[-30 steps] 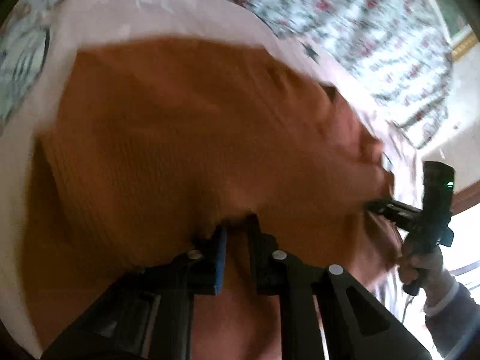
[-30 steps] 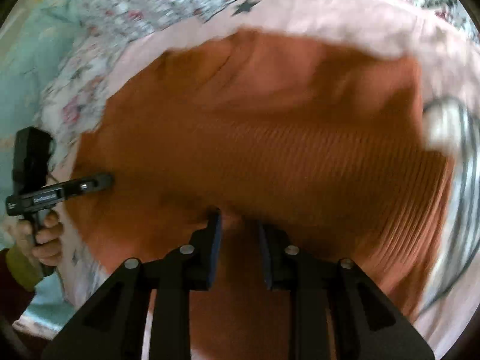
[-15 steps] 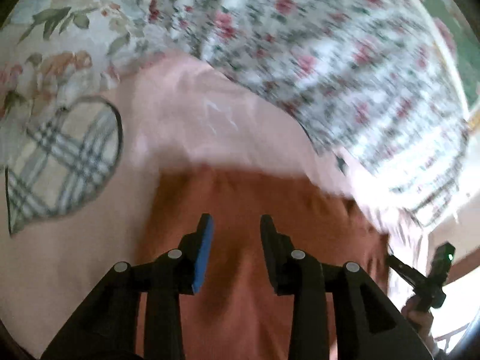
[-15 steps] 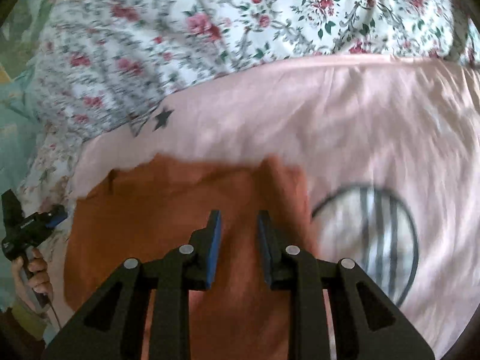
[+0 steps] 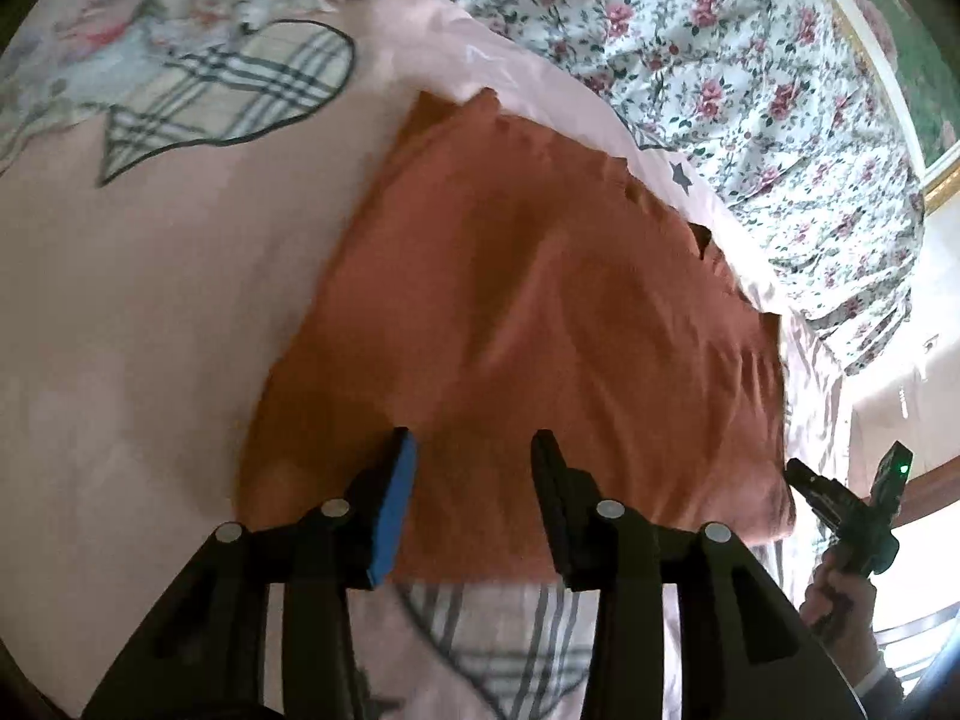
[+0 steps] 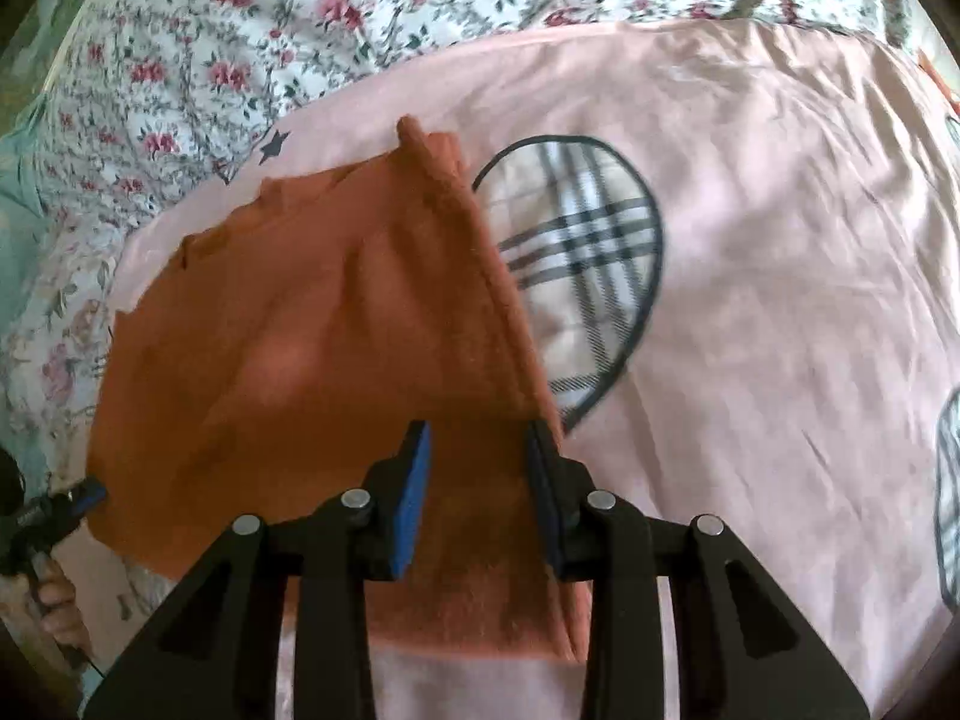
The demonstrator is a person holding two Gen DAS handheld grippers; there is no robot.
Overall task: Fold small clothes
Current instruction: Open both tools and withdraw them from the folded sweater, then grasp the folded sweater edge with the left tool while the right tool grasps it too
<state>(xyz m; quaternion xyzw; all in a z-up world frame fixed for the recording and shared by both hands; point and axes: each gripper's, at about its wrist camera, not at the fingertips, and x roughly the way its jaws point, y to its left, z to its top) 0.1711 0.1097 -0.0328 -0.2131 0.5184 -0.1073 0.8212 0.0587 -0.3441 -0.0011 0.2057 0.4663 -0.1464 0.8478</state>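
Observation:
A rust-orange knitted garment lies spread and doubled over on a pink sheet. It also shows in the right wrist view. My left gripper is open and empty, its fingers just above the garment's near edge. My right gripper is open and empty above the garment's near right corner, close to its thick ribbed edge. The right gripper also shows at the far right of the left wrist view, and the left gripper shows at the far left of the right wrist view.
The pink sheet has plaid heart prints and small stars. A floral quilt lies beyond it, also across the top of the right wrist view. A gold picture frame is at the far right.
Both grippers were shut on the orange garment and held it up. They have let go and opened, and the garment now lies flat on the sheet with both grippers drawn back.

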